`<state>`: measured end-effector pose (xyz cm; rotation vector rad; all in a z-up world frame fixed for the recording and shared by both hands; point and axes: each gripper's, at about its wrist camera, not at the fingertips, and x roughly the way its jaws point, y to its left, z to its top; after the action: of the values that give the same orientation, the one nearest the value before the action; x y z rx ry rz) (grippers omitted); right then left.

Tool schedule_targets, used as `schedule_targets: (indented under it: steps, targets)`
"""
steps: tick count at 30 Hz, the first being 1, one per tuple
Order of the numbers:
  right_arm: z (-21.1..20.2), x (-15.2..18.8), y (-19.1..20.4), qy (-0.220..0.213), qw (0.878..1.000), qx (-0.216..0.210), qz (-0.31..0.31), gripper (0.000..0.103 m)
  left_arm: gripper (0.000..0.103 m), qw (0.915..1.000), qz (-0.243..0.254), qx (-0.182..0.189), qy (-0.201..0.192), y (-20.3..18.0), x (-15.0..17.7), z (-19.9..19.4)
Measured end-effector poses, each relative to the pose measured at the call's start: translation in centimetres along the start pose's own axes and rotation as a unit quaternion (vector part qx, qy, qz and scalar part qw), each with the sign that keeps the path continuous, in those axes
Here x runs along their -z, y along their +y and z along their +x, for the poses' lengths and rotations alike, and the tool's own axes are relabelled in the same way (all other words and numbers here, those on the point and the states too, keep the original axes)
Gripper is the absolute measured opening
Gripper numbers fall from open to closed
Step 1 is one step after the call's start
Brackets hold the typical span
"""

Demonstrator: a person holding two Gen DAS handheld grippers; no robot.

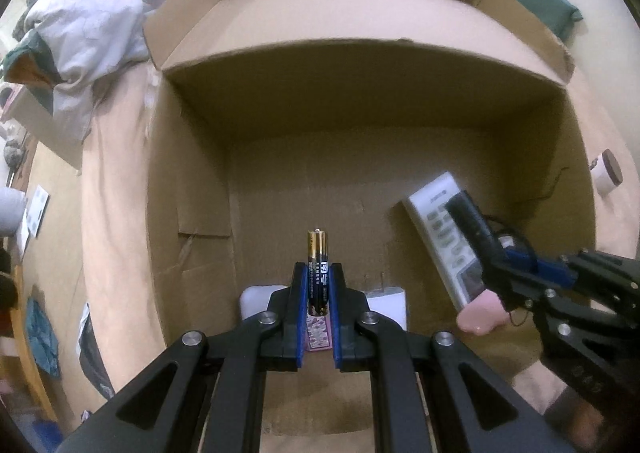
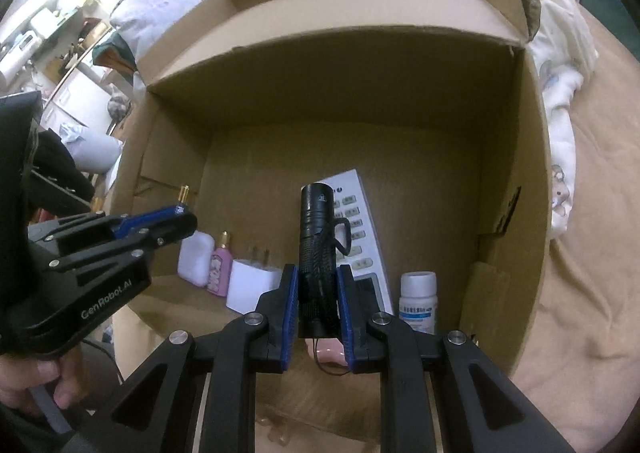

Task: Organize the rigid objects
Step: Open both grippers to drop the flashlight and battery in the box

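My left gripper (image 1: 318, 273) is shut on a gold and black battery (image 1: 317, 253), held upright over the open cardboard box (image 1: 360, 65). It also shows at the left of the right wrist view (image 2: 182, 213). My right gripper (image 2: 318, 277) is shut on a black flashlight (image 2: 318, 237) with a wrist cord, above the box. In the left wrist view the flashlight (image 1: 472, 221) and right gripper (image 1: 496, 273) are at the right. A white remote (image 2: 360, 229) leans inside the box.
On the box floor stand a white pouch (image 2: 195, 257), a pink perfume bottle (image 2: 219, 269), a white plug adapter (image 2: 252, 285), a white pill bottle (image 2: 418, 301) and a pink object (image 1: 480, 315). The box sits on a bed with rumpled bedding (image 1: 92, 33). A small jar (image 1: 608, 173) lies outside at the right.
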<state>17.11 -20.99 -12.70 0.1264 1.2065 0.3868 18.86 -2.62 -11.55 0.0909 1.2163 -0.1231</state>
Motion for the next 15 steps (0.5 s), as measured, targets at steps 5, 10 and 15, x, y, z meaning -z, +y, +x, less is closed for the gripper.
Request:
schedule_targets:
  steps: [5, 10, 15]
  targets:
    - [0.2, 0.0, -0.2, 0.006, 1.000, 0.003, 0.007, 0.020, 0.009, 0.9999, 0.005, -0.009, 0.002, -0.1, 0.1, 0.6]
    - [-1.3, -0.1, 0.2, -0.026, 0.999, -0.024, 0.000, 0.020, 0.009, 1.0000, -0.005, -0.004, 0.001, 0.3, 0.0, 0.7]
    - [-2.4, -0.7, -0.4, -0.046, 0.997, -0.050, 0.022, 0.065, 0.009, 0.9999, 0.002, -0.005, -0.009, 0.0, 0.1, 0.2]
